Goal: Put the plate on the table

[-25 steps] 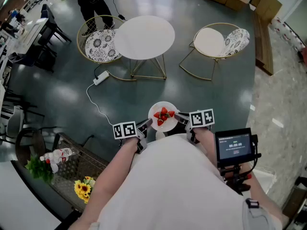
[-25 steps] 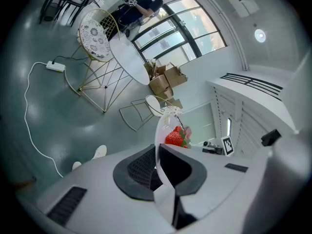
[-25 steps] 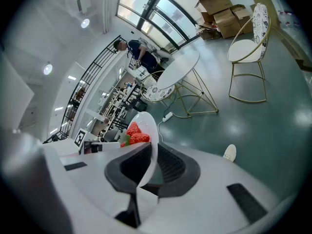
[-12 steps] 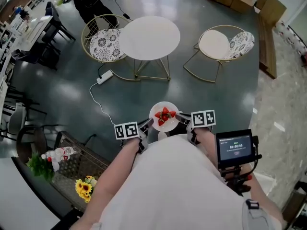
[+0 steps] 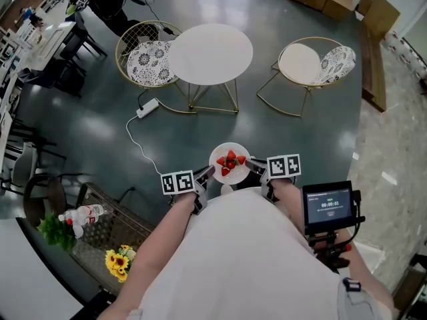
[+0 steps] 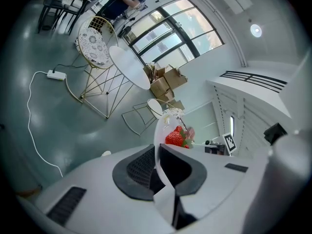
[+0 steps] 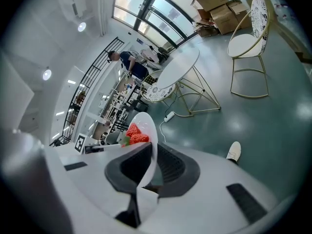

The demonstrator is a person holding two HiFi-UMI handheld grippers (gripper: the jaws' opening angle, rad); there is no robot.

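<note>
Plate point(image 5: 229, 163) of strawberries point(image 5: 229, 160) is held over the floor between left gripper point(image 5: 206, 173) and right gripper point(image 5: 251, 165), as before — the round table point(image 5: 210, 53), well apart, has shifted slightly rightward. Left gripper view: jaws are clamped on the rim. Right gripper view: likewise clamped — a power strip point(image 7: 169, 116) is seen on the floor near the table's legs.

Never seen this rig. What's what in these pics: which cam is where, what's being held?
There is no robot. A person holds a two-jaw gripper in each hand. The head view looks steeply down from the person's head. The two gripper views ride on the grippers and look along their jaws. The left gripper and right gripper each clamp opposite rims of a white plate carrying strawberries. The plate is held in the air over the floor, and the round white table stands ahead.
</note>
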